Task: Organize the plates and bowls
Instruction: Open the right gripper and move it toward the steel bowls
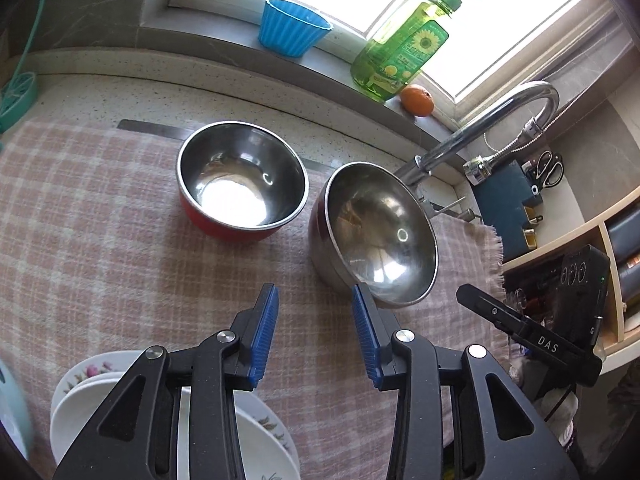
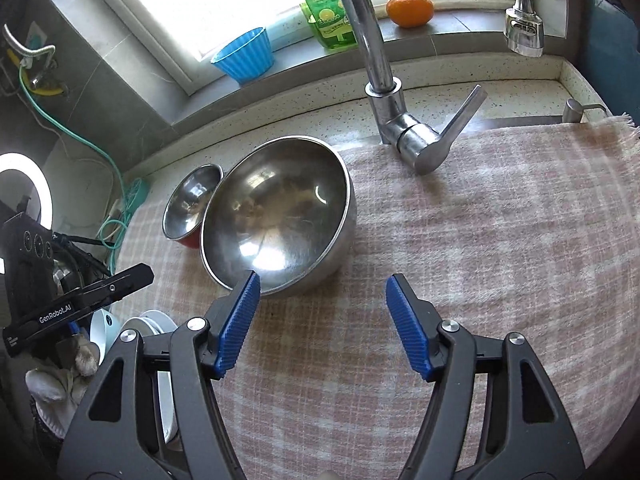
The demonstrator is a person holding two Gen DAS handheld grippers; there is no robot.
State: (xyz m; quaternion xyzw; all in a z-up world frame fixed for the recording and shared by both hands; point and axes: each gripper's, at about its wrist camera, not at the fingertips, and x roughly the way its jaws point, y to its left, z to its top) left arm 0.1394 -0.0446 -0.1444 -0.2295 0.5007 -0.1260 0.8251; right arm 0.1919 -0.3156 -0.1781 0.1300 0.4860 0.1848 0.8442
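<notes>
A large steel bowl and a smaller steel bowl with a red outside stand side by side on a pink checked cloth. White floral plates lie stacked under my left gripper; their edges show in the right wrist view. My left gripper is open and empty, just short of the large bowl's near rim. My right gripper is open and empty, its left fingertip at the large bowl's near rim.
A chrome tap rises behind the bowls. On the window sill stand a blue cup, a green soap bottle and an orange. A shelf stands at the right.
</notes>
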